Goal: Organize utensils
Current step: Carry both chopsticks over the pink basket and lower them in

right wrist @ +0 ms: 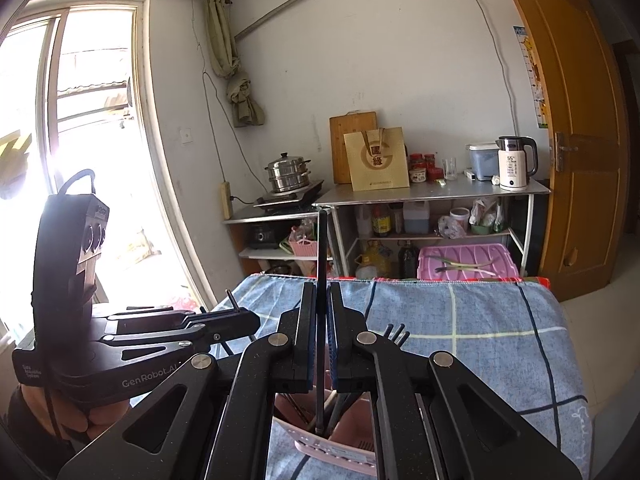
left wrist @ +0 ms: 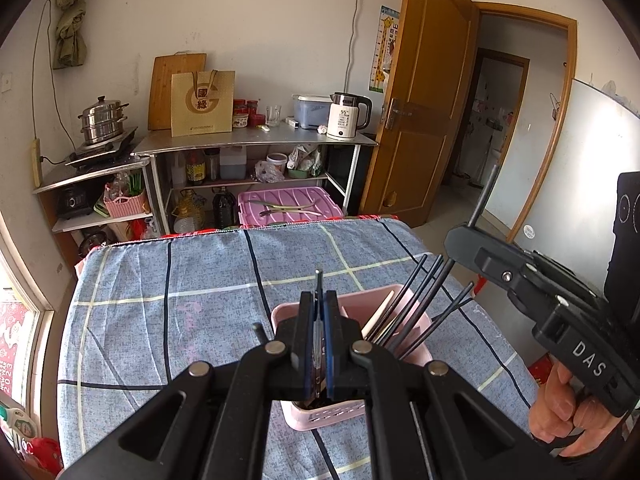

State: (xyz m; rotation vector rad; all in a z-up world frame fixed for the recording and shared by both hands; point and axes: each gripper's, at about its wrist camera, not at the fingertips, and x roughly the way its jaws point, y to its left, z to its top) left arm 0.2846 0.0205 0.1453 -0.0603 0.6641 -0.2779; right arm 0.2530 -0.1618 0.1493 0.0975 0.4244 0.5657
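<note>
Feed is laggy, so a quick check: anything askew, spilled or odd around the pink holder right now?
Nothing spilled or damaged. The pink holder stands upright on the checked cloth, with black chopsticks leaning out to the right. Both grippers, left and right, each pinch one utensil above it.

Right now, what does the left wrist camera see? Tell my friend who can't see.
The left hand-held gripper pinches a thin utensil above a pink holder full of dark chopsticks on a blue checked cloth. The right hand-held gripper holds another dark stick nearby.
</note>
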